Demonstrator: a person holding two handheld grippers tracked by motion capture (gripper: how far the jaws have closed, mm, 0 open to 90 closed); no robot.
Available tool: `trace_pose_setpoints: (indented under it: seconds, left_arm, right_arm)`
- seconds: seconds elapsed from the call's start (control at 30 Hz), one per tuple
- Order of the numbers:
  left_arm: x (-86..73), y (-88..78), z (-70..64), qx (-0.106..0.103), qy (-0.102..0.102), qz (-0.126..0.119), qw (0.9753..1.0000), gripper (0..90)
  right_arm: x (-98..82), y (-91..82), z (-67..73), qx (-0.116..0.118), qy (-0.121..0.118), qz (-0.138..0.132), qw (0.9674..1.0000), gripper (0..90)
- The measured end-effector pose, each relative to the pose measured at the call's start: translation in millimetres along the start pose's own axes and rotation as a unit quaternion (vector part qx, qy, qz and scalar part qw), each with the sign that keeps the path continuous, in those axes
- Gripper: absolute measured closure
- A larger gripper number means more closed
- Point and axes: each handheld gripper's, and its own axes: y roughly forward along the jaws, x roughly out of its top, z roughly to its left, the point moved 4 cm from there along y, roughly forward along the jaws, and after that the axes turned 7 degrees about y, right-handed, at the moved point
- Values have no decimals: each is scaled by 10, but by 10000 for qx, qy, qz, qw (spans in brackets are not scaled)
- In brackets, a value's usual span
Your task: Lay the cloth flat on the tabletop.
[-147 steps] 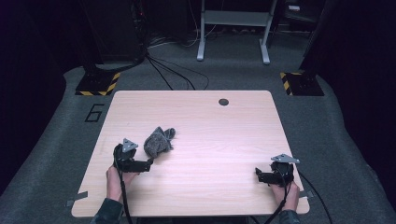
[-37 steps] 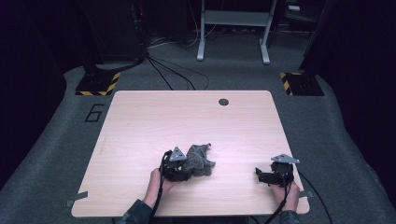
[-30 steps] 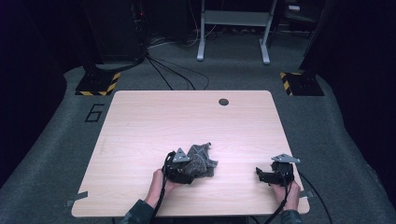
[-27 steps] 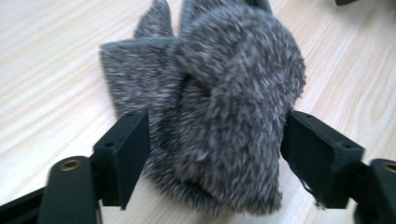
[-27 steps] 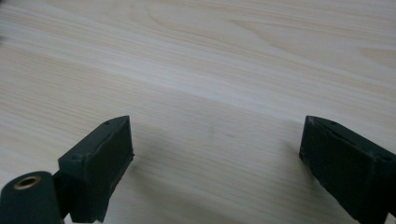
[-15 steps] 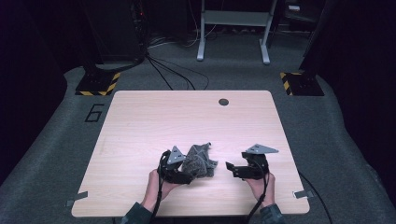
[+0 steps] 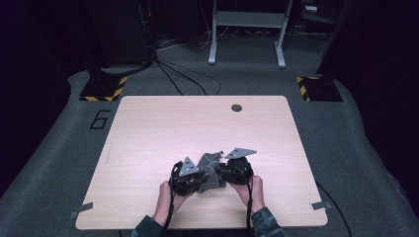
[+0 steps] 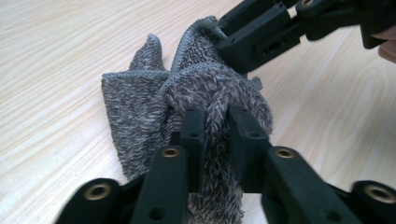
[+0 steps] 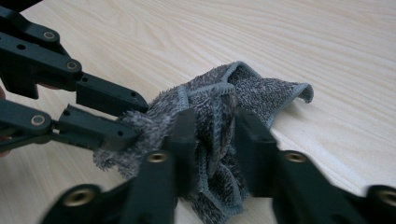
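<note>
- A light wooden table (image 7: 148, 148) is seen from above, and a crumpled grey towel (image 7: 210, 173) lies on it near the near edge, about midway between the left and right sides.
- The person's two forearms are brought in from the near edge, angled slightly toward each other, so that the hands meet at the towel.
- The left gripper (image 7: 190, 180) is held low at the towel's left side by the left hand (image 7: 168, 195), with the wrist roughly level with the table top.
- In the left gripper view, the jaws of the left gripper (image 8: 217, 135) have just been closing and are pinched on a fold of the towel (image 8: 140, 121), with pile bulging between the pads.
- The right gripper (image 7: 232, 173) is held at the towel's right side by the right hand (image 7: 249, 190), its grey three-cornered plate (image 7: 240, 153) turned upward.
- In the right gripper view, the jaws of the right gripper (image 9: 215, 135) have just been closing and are clamped on a bunched ridge of the towel (image 9: 261, 88).
- The two grippers are pointed at each other, each one's tips seen close to the other's in the opposite view, on the same bundle.
- A hemmed corner of the towel is left sticking out on the far side, resting on the wood.
- A small dark round hole (image 7: 236, 107) is set in the table near its far edge, well apart from the towel.
</note>
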Motion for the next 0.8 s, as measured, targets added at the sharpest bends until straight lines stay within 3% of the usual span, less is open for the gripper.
trace_pose_setpoints:
  seconds: [0.17, 0.4, 0.63, 0.8]
  left_arm:
    - [-52, -41, 27, 24, -58, -84, 9999, 831]
    - [-98, -149, 82, 30, -212, -218, 9995, 833]
    - [-206, -286, 173, 147, -490, -385, 9979, 844]
    - [-244, -339, 221, 188, -540, -455, 9973, 846]
  right_arm:
    - [2, -30, -8, -76, -28, -25, 10000, 873]
    - [7, -71, -17, -155, -85, -109, 9998, 884]
    - [-5, -151, -61, -198, -68, -141, 9997, 885]
    - [-1, -179, -58, -271, -104, -160, 9995, 888]
